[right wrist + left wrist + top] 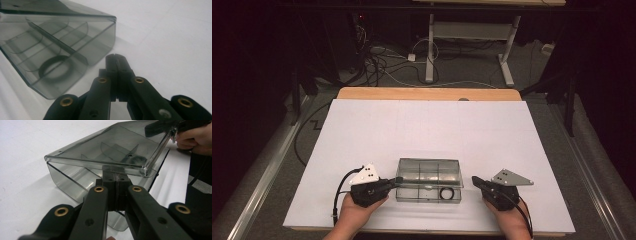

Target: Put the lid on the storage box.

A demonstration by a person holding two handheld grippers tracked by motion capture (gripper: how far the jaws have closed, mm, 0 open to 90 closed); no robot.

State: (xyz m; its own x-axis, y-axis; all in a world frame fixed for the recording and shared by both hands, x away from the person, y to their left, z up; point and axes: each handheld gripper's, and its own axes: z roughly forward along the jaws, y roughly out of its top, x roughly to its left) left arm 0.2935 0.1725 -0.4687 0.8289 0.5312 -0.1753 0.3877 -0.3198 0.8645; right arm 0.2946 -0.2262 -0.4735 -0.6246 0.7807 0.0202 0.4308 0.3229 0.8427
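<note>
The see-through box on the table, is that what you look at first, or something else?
Yes, the smoky clear box catches the eye first, near the front of the white table, with dividers inside and a black ring in its front right compartment. Its lid is tilted up. The left gripper, jaws shut, touches the box's left end, and the right gripper, also shut, sits just off the right end.
</note>
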